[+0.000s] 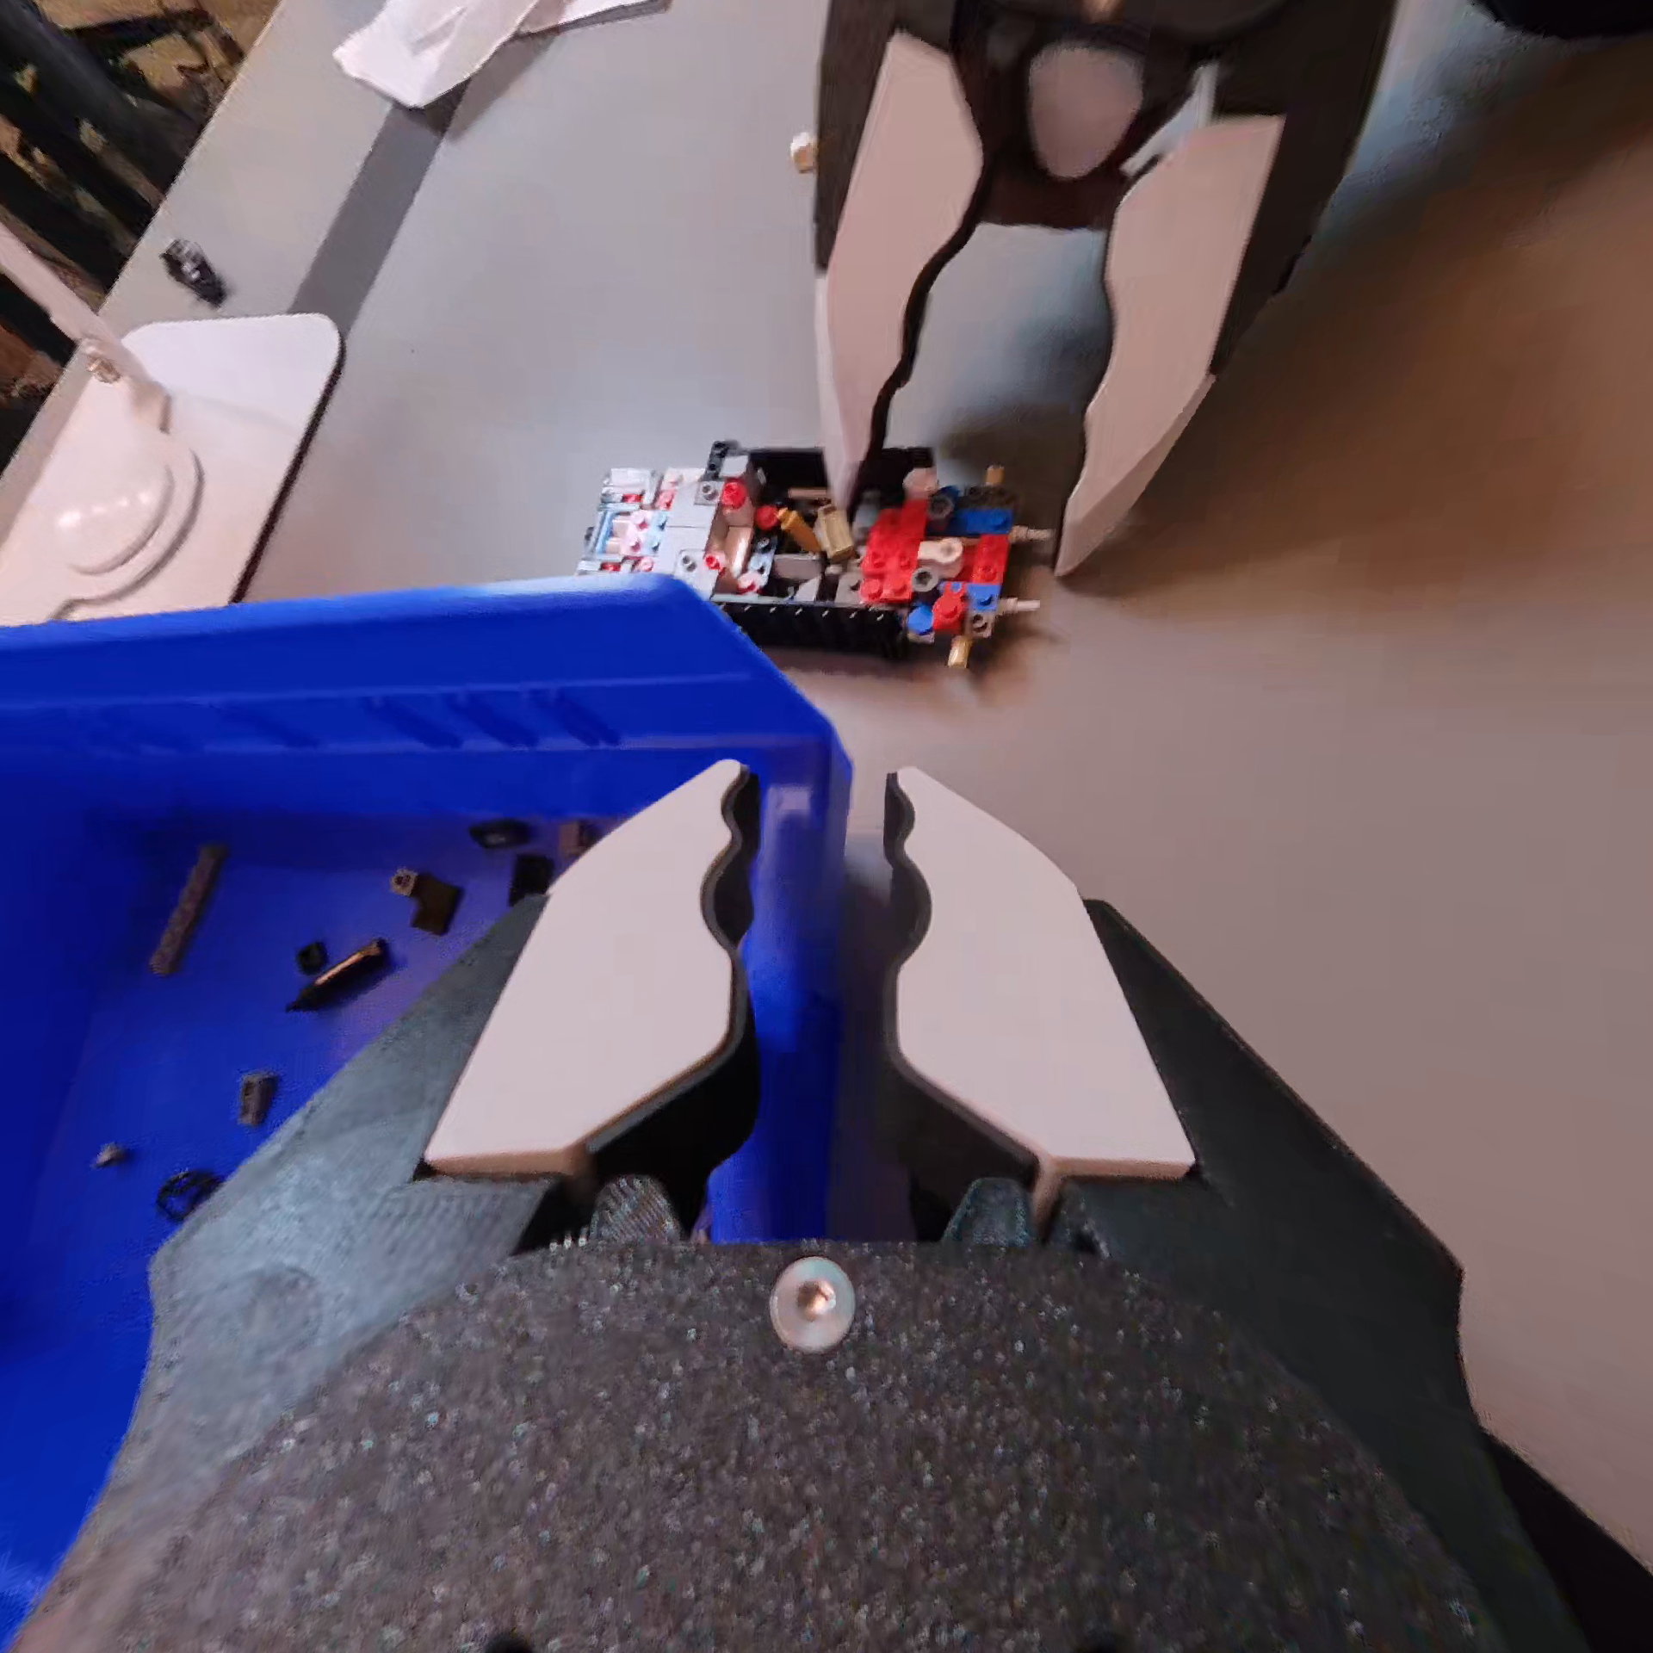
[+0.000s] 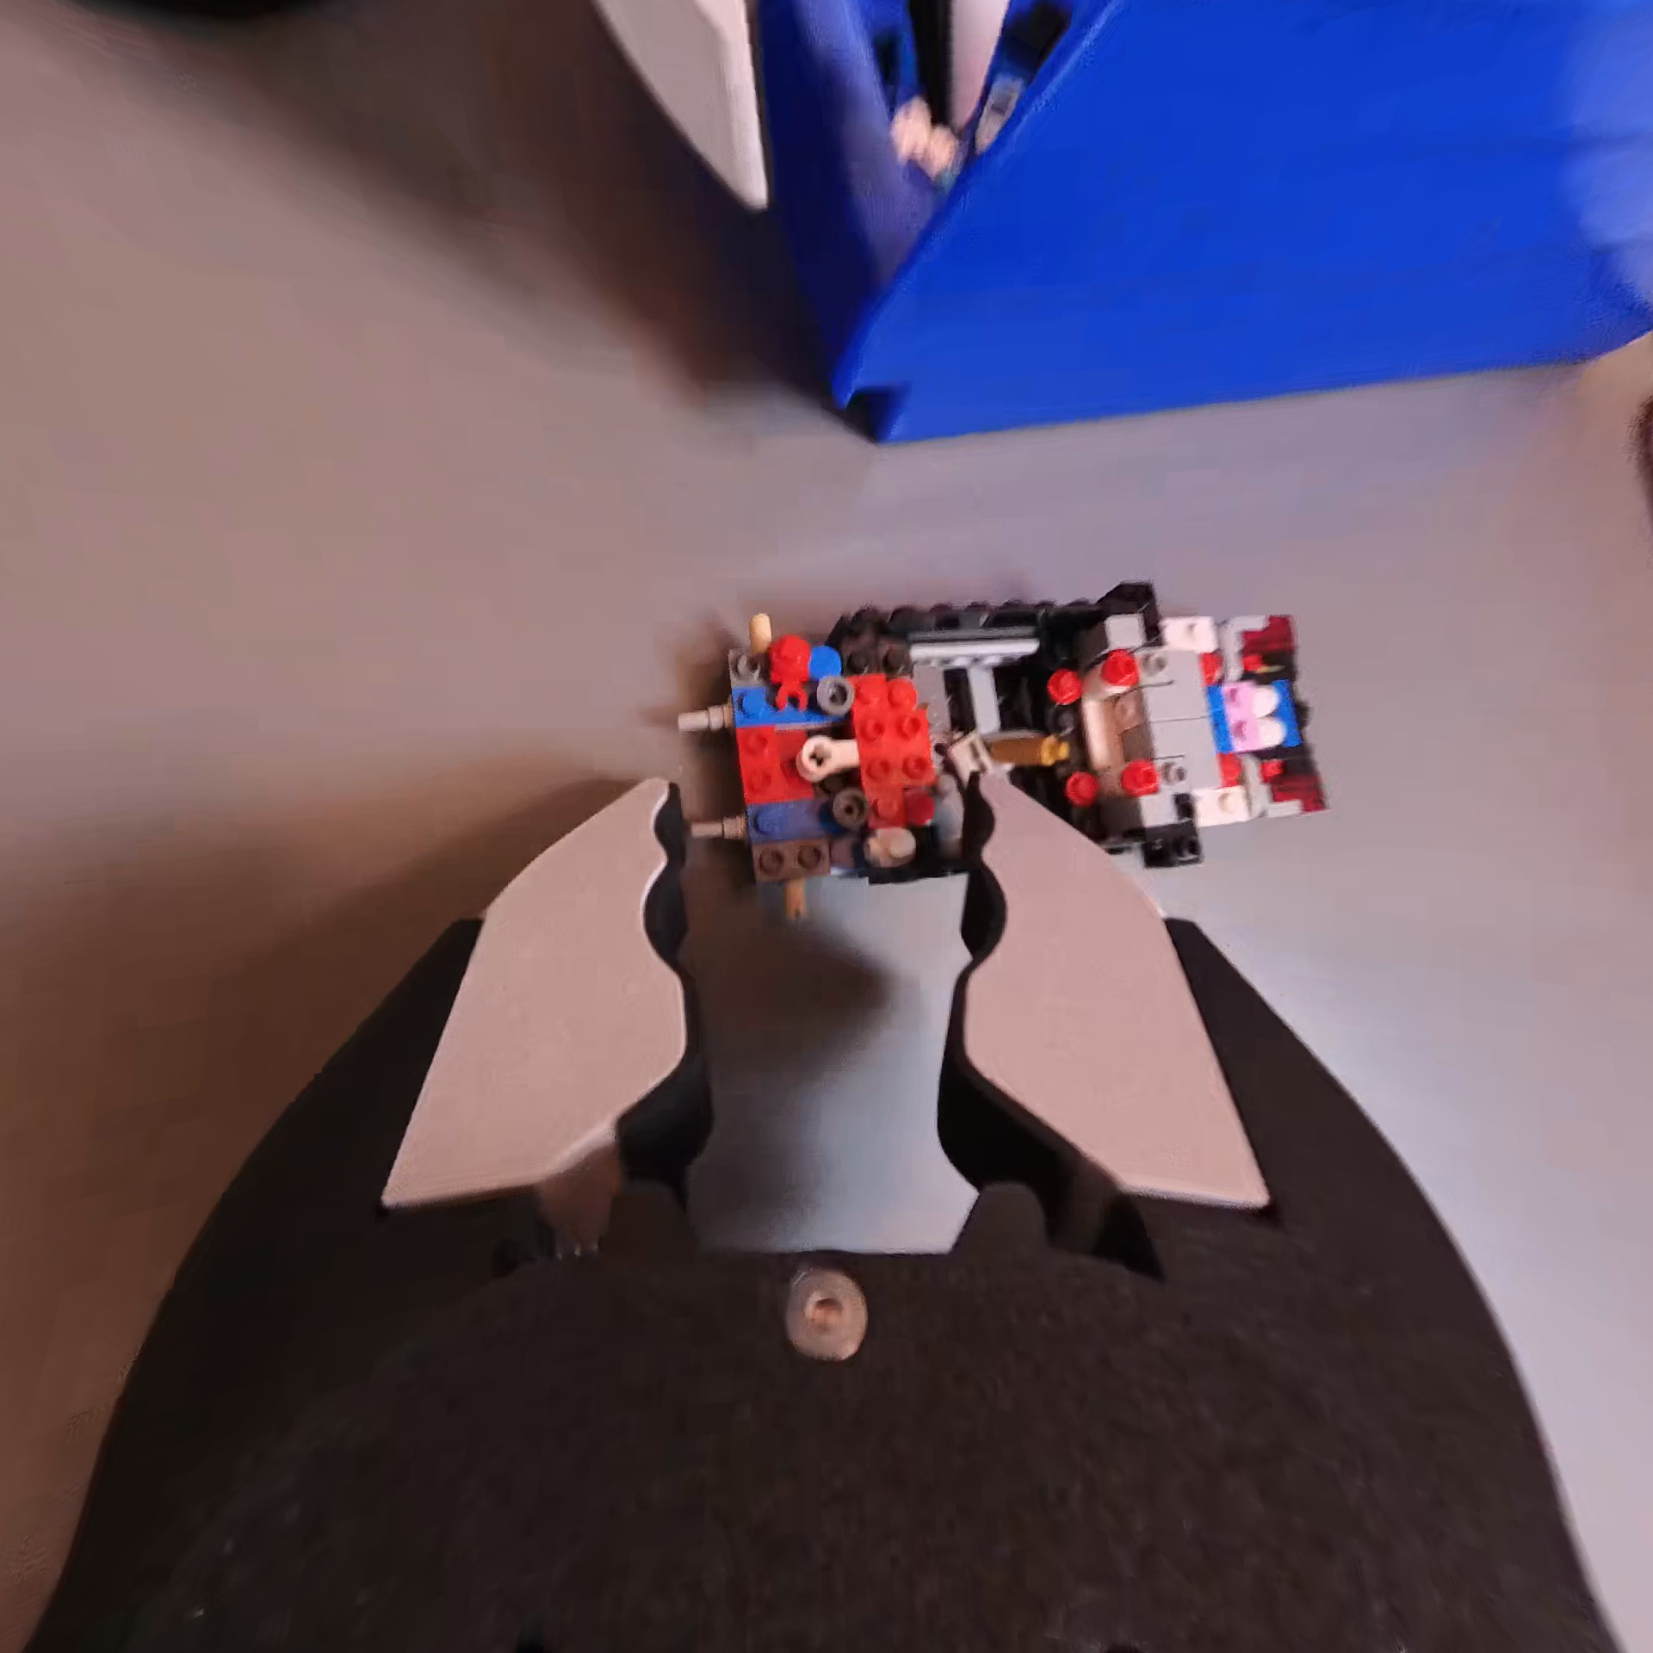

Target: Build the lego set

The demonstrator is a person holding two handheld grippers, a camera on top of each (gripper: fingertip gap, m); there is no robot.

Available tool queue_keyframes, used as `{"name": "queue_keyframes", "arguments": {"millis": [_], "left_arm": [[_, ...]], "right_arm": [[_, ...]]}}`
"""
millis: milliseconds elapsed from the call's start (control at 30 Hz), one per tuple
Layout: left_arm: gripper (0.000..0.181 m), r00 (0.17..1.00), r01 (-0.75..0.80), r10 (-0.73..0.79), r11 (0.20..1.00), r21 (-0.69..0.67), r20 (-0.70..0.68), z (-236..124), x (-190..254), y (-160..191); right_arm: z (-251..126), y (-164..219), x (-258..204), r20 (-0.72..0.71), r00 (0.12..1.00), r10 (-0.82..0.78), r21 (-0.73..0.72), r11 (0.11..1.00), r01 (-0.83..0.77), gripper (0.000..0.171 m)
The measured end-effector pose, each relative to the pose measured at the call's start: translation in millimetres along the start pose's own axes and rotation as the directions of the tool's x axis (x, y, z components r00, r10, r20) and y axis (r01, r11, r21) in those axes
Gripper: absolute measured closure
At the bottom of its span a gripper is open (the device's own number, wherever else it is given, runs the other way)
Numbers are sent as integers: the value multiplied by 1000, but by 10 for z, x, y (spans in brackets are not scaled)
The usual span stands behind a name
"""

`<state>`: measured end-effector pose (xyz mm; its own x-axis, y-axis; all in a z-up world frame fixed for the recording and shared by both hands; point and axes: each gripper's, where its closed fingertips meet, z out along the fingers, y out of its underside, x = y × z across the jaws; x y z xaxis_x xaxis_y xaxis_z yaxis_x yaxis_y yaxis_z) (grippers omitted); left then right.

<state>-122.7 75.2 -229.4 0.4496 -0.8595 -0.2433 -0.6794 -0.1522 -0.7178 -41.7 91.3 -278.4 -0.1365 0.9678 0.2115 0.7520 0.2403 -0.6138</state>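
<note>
A plain grey bench [image 1: 537, 313] carries everything here, with a white stand base [image 1: 179, 447] and some paper [image 1: 465, 45] off at its far edge. The half-built lego model [image 2: 1002, 742] lies flat just ahead of the right gripper [image 2: 823, 796], its long axis running crosswise to the 2 fingers. Those fingers are spread apart and hold nothing; the red and blue end of the model sits in the gap between their tips, one tip beside the end pins, the other at mid-body. The left gripper [image 1: 818, 778] is farther back, fingers parted and empty, straddling the wall of the blue bin [image 1: 376, 662] with its loose dark pieces [image 1: 340, 970]. So the right gripper is plainly the nearer one, likely to close across the model's end.
</note>
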Motion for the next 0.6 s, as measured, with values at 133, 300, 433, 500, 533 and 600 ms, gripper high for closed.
{"name": "queue_keyframes", "arguments": {"millis": [133, 300, 433, 500, 533, 600], "left_arm": [[164, 994, -11, 20, 996, 90, -107, 76, 267, -202], [160, 983, 16, -7, 999, 47, -185, 364, 537, -165], [160, 981, -2, 11, 999, 49, -194, 437, 617, -187], [160, 975, 23, -11, 998, 53, -221, 424, 641, -196], [160, 975, 25, -14, 999, 46, -222, 432, 639, -177], [158, 973, 20, -11, 999, 37, -230, 457, 656, -141]], "right_arm": [[-4, 52, -30, 44, 999, -17, -66, 998, 20, 118], [-160, 154, -203, 80, 997, -12, -62, 998, 17, 118], [-250, 227, -336, 72, 997, -15, -59, 998, 20, 118], [-266, 222, -410, 86, 996, -23, -47, 999, 28, 118], [-273, 209, -457, 103, 994, -26, -36, 999, 30, 119], [-285, 177, -550, 136, 990, -35, -13, 999, 37, 119]]}}
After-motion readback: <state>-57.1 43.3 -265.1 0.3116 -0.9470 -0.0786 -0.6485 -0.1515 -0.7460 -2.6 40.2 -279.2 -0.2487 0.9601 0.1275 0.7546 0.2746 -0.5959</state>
